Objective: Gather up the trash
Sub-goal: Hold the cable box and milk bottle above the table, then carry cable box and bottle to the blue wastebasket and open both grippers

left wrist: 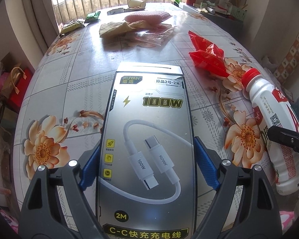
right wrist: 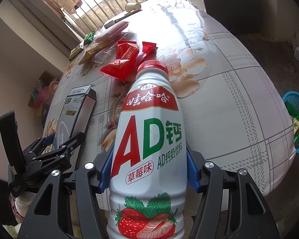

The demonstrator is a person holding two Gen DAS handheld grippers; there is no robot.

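A large round tabletop covered in glossy floral-print plastic is filling both views, curving away toward a barred window at the top of each frame.

In the right wrist view, a tall white plastic drink bottle with a red screw cap and a strawberry label is standing in the centre of the frame, its long axis running from the bottom edge up toward the cap. The right tongs are pinching it, blue pads pressing on both sides of its body.

In the left wrist view, a long silver cardboard cable box is running from the bottom edge up to mid-frame. The left tongs are gripping it across its narrow width, blue pads touching each long side.

At the far right edge of the right wrist view, below the tabletop's rim, a blue plastic mesh basket is sitting on the floor, already holding coloured wrappers. It appears to be the drop point, and it is lying to the right, so the right tongs look nearer to it than the left.

Still lying on the tabletop are crumpled red foil wrappers at upper right of the left wrist view, and beyond them clear plastic bags, green sachets and a tipped paper cup near the top.
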